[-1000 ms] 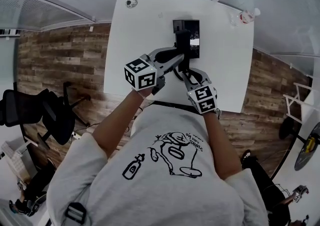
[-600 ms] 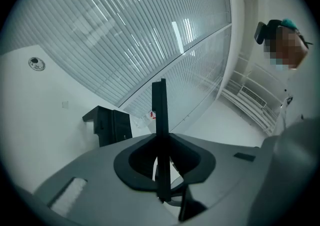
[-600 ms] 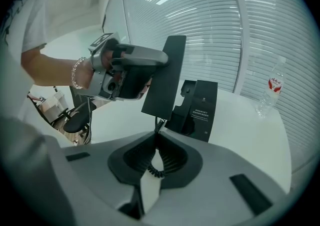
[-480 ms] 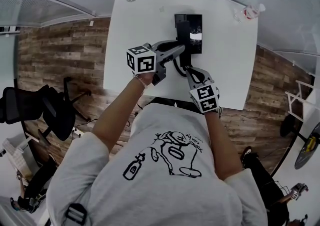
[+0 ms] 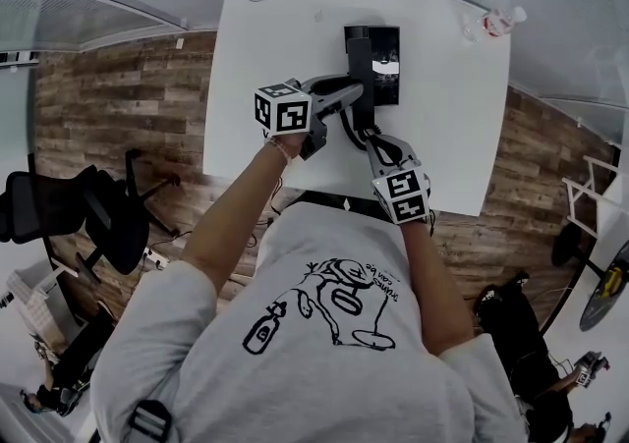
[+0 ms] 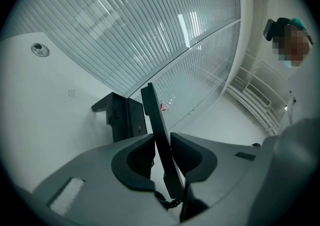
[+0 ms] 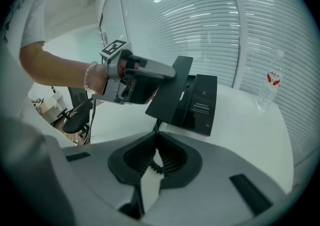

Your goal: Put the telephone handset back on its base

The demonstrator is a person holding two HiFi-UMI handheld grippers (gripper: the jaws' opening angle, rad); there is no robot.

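Left gripper (image 5: pixel 356 95) jaws have just been opening off the handset (image 5: pixel 362 60) at its base (image 5: pixel 387 63), suggesting placement; right gripper (image 5: pixel 370 136) pinches the cord (image 7: pixel 156 164).

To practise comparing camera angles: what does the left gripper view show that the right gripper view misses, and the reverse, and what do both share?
Only the left gripper view: a small round object far out on the white table and a person in the background. Only the right gripper view: a water bottle, a chair, and the left gripper seen from outside, its jaws just opening with the handset between them. Both: the handset, its coiled cord, the telephone base and the table.
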